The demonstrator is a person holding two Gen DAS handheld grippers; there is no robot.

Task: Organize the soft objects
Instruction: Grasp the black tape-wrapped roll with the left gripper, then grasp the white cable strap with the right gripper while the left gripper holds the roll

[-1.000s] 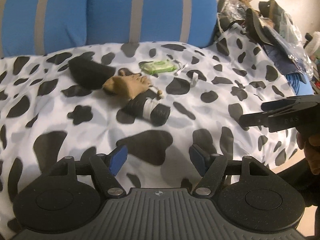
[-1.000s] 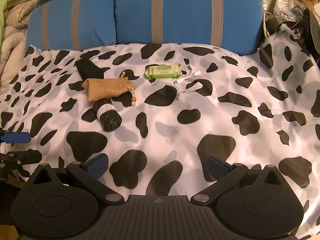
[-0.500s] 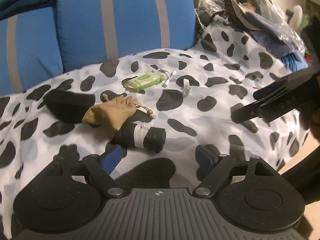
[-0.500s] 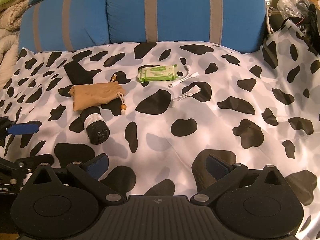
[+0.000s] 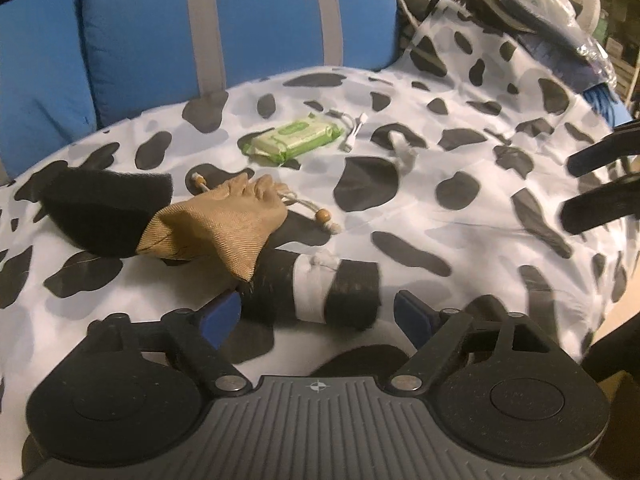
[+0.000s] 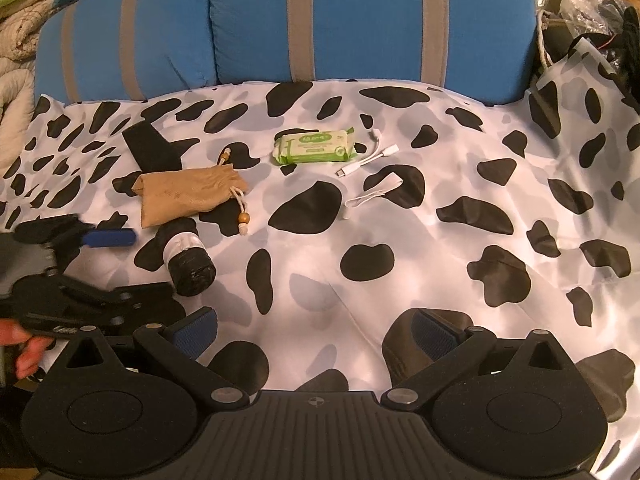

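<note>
So the left gripper (image 5: 318, 314) is sitting low over the cow-print sheet (image 5: 460, 240) with its jaws spread wide. They've just been opening up, and the rolled black bundle with the white band (image 5: 316, 292) is lying right in the gap between the two blue pads (image 5: 222, 314). Nothing is pressing on it; the left pad is sitting just beside the roll's frayed end, while the right pad is standing clear of the other end. In the right wrist view the same roll (image 6: 186, 258) is showing its flat round end toward the camera, with the left gripper (image 6: 132, 264) hovering around it from the left side and a bit of the person's hand (image 6: 24, 350) peeking in at the edge.

The tan drawstring pouch (image 5: 216, 228) is lying partly over the roll's far end, its beaded cord (image 5: 324, 218) trailing off to the right. Behind it a flat black fabric piece (image 5: 100, 212) is tucked under the pouch's corner.

Further back, a green pack of wipes (image 5: 294, 140) is sitting well apart from that pile, with a white adapter cable (image 5: 354, 134) just beside it and a small white strap (image 6: 374, 196) a little nearer. Blue cushions with grey stripes (image 6: 360, 20) are lining the back.

The right gripper (image 6: 316, 332) is hanging over a bare stretch of sheet, jaws wide apart, nothing between them.
</note>
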